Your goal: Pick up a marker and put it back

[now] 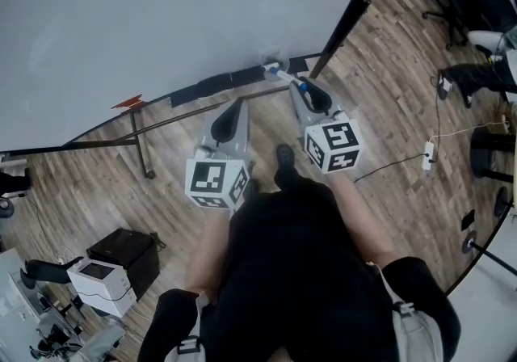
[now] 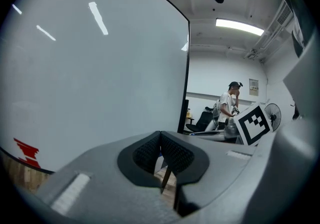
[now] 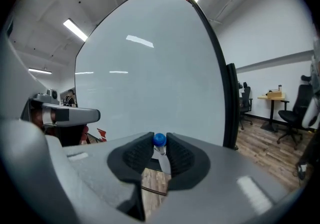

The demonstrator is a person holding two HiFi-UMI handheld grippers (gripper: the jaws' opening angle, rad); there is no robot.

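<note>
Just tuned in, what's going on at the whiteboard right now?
A person stands at a whiteboard with a gripper in each hand. The right gripper has its jaws closed on a blue-capped marker, held low by the dark ledge along the board's bottom edge. It isn't clear whether the marker touches the ledge. The left gripper is beside it, with its jaws together and nothing between them.
</note>
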